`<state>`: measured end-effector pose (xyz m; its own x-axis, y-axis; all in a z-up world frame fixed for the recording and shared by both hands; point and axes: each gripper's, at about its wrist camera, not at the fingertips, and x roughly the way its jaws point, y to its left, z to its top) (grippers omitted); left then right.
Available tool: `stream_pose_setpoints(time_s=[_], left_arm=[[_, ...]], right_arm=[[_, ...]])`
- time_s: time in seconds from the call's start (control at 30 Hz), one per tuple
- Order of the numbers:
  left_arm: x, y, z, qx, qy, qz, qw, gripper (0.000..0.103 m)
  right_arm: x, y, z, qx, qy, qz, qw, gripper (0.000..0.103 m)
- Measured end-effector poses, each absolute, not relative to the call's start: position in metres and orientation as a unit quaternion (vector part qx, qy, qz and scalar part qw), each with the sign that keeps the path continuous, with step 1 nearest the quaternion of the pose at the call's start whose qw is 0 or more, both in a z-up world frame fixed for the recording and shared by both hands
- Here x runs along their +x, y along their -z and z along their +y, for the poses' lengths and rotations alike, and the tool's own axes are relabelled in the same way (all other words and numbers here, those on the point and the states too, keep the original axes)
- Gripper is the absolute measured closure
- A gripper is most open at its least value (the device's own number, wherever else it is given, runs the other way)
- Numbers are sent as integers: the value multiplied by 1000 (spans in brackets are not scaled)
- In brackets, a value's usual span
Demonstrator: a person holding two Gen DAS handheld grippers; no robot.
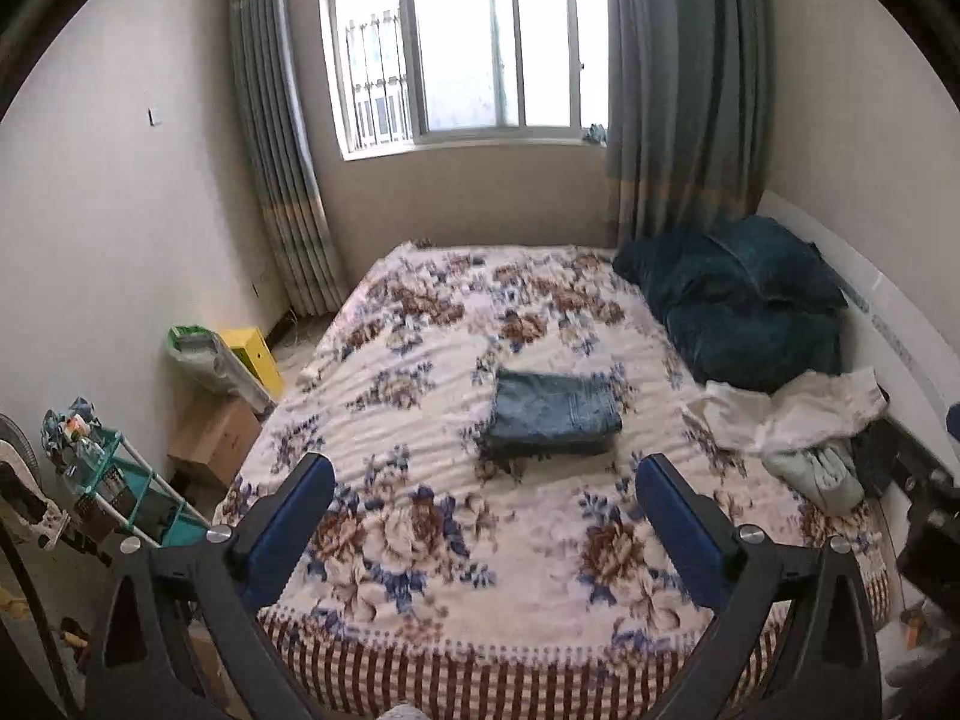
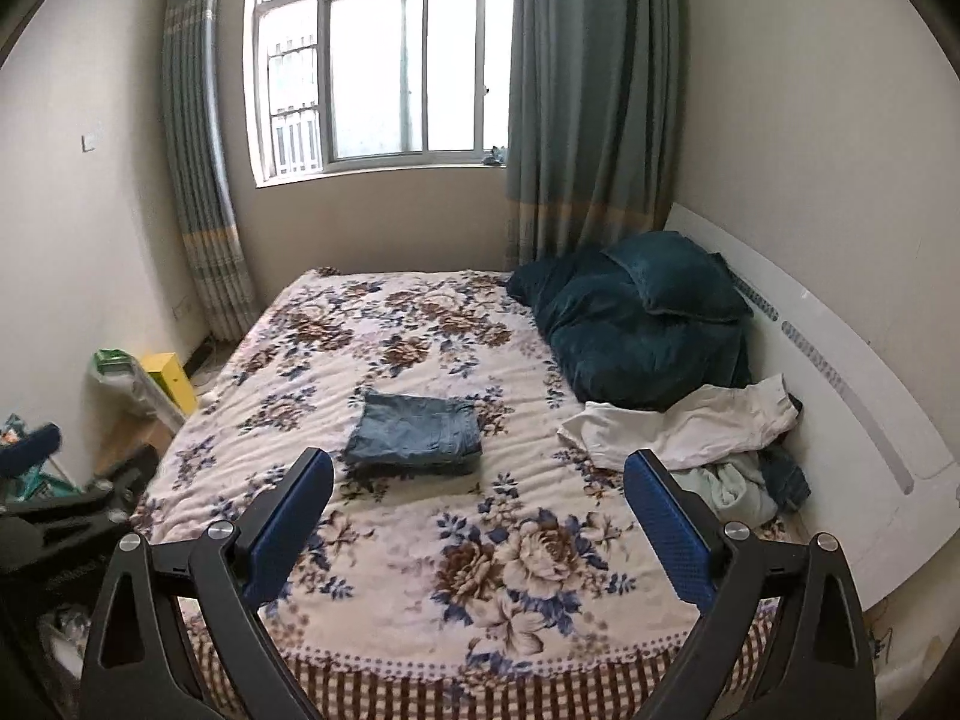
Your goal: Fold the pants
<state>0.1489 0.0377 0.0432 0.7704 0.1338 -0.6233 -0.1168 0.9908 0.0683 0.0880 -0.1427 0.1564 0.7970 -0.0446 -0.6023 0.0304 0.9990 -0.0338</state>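
Blue denim pants [image 1: 555, 414] lie folded into a neat square stack in the middle of the floral bedspread [image 1: 420, 540]; they also show in the right wrist view [image 2: 417, 435]. My left gripper [image 1: 485, 471] is open and empty, held above the near part of the bed, short of the pants. My right gripper [image 2: 478, 465] is open and empty too, pulled back the same way. The left gripper also shows at the left edge of the right wrist view [image 2: 36, 450].
A dark teal quilt and pillow [image 2: 642, 324] lie at the bed's right head end, against the white headboard [image 2: 840, 396]. White and pale crumpled clothes [image 2: 690, 426] lie beside them. Boxes, a yellow box [image 1: 258, 354] and a teal rack [image 1: 126, 492] stand on the floor at left.
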Motion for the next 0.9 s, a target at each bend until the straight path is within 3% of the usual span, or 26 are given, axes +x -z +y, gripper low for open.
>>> stream_pose_setpoints(time_s=[0.37,0.9], left_arm=[[172,-35,37,21,-79,337,938,0],[181,-27,42,15,-82,344,935,0]], right_arm=[[139,-130,-149,-12,47,334,941,3],[143,-117,-145,-14,48,342,939,3]])
